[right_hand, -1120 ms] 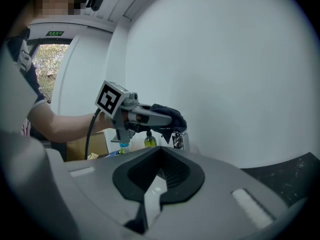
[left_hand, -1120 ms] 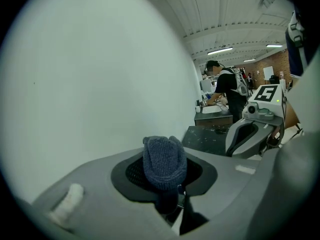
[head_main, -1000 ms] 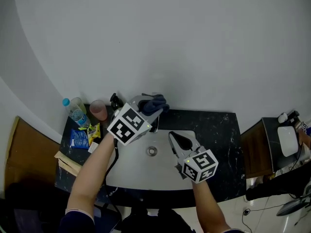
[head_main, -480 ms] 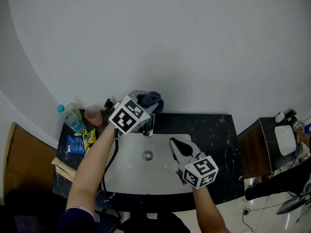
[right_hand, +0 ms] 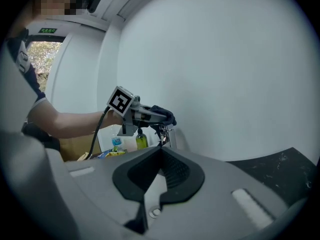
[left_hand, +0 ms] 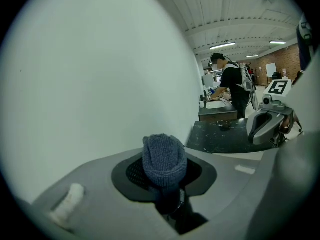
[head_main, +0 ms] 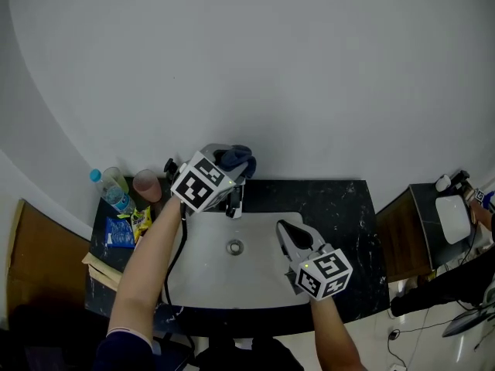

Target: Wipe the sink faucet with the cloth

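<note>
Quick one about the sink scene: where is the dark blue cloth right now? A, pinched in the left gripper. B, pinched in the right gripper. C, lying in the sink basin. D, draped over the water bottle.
A: the left gripper view shows the left gripper closed on the dark blue cloth, which sticks up from between its jaws, while the right gripper has its jaws together on nothing.
</note>
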The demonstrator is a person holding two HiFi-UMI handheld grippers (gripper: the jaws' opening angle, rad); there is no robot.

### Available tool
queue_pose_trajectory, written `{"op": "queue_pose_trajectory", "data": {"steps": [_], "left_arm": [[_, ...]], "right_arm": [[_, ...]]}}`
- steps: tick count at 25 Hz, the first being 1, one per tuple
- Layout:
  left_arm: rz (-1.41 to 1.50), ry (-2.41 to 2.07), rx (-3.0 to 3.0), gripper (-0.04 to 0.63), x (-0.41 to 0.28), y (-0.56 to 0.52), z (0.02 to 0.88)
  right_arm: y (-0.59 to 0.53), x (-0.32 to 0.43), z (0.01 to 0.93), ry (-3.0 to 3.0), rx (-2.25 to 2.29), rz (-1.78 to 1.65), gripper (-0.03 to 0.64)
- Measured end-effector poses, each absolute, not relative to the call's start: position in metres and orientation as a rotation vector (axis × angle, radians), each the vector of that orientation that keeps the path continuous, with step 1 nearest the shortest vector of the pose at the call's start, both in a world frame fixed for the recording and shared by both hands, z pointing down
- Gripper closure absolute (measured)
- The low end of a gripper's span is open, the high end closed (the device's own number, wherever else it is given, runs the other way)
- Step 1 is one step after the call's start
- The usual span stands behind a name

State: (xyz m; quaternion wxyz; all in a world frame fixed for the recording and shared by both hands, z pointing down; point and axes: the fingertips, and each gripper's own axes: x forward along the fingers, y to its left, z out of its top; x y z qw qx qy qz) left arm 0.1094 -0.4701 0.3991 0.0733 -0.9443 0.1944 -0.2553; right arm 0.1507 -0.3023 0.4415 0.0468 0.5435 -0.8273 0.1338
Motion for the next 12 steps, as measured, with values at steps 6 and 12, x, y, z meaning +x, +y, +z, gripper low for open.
{"op": "queue_pose_trajectory", "data": {"steps": [6, 12], "left_arm": [[-0.701, 0.587, -2.860, 0.499, 0.092, -0.431, 0.390], [-0.631, 0.574, -2.882, 0.499, 0.071, -0.390, 0.388]], "right_arm": [[-0.297, 0.128, 0.428, -2.571, 1.616, 0.368, 0.611], [-0.293, 0.114, 0.422, -2.591, 1.588, 0.355, 0.611]]}}
